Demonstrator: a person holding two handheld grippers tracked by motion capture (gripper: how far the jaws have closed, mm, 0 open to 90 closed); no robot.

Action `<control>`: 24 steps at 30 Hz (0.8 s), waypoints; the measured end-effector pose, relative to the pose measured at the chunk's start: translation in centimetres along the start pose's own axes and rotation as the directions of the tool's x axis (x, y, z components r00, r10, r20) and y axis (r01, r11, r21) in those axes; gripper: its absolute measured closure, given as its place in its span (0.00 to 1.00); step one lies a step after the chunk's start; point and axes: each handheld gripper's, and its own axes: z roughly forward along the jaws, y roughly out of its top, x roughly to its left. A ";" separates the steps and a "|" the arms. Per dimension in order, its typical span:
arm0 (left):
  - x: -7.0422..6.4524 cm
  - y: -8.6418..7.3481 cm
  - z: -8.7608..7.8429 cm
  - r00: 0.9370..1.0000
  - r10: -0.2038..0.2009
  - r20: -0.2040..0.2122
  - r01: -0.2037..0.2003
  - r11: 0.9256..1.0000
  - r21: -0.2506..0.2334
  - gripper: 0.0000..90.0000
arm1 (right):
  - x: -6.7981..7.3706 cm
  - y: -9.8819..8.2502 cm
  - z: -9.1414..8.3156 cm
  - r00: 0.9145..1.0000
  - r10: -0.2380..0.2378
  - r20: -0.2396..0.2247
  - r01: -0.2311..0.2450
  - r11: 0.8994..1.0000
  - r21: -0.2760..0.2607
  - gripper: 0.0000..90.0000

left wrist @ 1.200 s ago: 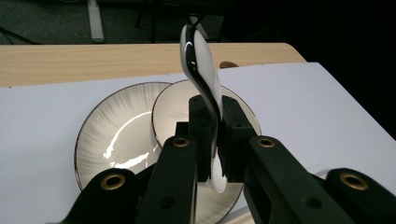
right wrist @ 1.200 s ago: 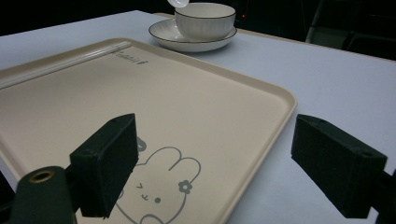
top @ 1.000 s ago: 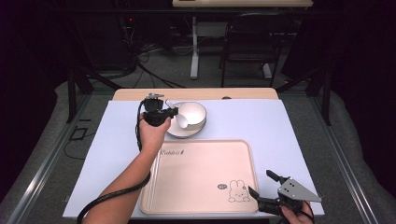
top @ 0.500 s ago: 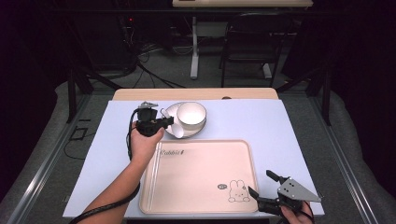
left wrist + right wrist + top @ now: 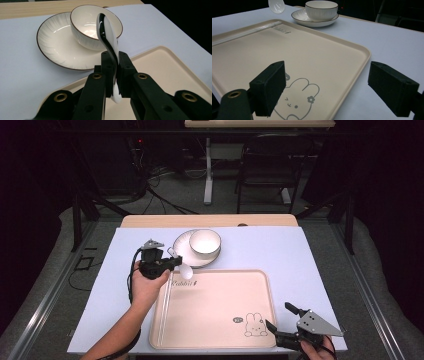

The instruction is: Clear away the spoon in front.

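The left gripper (image 5: 172, 263) pinches a white spoon (image 5: 108, 42) by its handle, jaws pressed together on it, so the spoon's bowl sticks out ahead of the jaws and rises above them. Just beyond the spoon's tip sits the bowl (image 5: 96, 25) on its saucer (image 5: 58, 47); below and to the near side of the gripper lies the tray (image 5: 215, 307), whose far-left corner is right under the spoon in the high view.

The grip looks thin: only a narrow, glossy, curved stretch of handle is between the pads, and the heavier end hangs free. A quick swing or a tilt of the wrist could let the spoon pivot or slide out, and it would drop onto the tray rim or the saucer and might chip.

The bowl is close ahead of the tip, so a push forward at this height could knock it on the saucer.

The right gripper (image 5: 327, 87) is spread wide, holding nothing, low over the tray's near corner by the rabbit print (image 5: 297, 100); if the spoon is set down there, the two could collide.
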 end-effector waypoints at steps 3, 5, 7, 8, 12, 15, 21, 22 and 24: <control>-0.1 -0.8 -0.4 1.000 0.016 0.004 -0.016 1.000 0.002 0.95 | 0.0 0.0 0.0 1.000 -0.003 -0.001 0.003 1.000 0.000 0.16; -0.1 -1.3 -0.6 1.000 0.023 0.006 -0.023 1.000 -0.007 0.94 | 0.0 0.0 0.0 1.000 -0.003 -0.001 0.003 1.000 -0.001 0.16; -0.1 -1.9 -0.9 1.000 0.026 0.010 -0.026 1.000 -0.010 0.94 | 0.0 0.0 0.0 1.000 -0.003 0.000 0.003 1.000 0.001 0.16; -0.1 -2.1 -1.0 0.999 0.030 0.015 -0.030 1.000 -0.005 0.94 | 0.0 0.0 0.0 1.000 -0.004 -0.001 0.004 1.000 0.001 0.16; 0.0 -3.1 -1.4 0.999 0.032 0.020 -0.032 0.999 -0.003 0.94 | 0.0 0.0 0.0 1.000 -0.006 0.001 0.006 1.000 0.004 0.16; 0.3 -3.8 -1.7 0.999 0.019 0.031 -0.019 1.000 -0.001 0.94 | 0.0 0.0 0.0 1.000 -0.005 0.002 0.005 1.000 0.006 0.16; 0.7 -4.8 -2.2 0.999 0.007 0.045 -0.008 1.000 0.022 0.94 | 0.0 0.0 0.1 1.000 0.000 0.003 0.000 1.000 0.008 0.16; 0.7 -5.0 -2.3 0.999 0.009 0.046 -0.011 1.000 0.025 0.94 | 0.0 0.0 0.1 1.000 0.001 0.003 -0.001 1.000 0.008 0.16; 0.6 -5.3 -2.5 0.999 0.008 0.050 -0.009 0.999 0.031 0.94 | 0.0 -0.1 0.1 1.000 0.000 0.005 0.000 1.000 0.007 0.16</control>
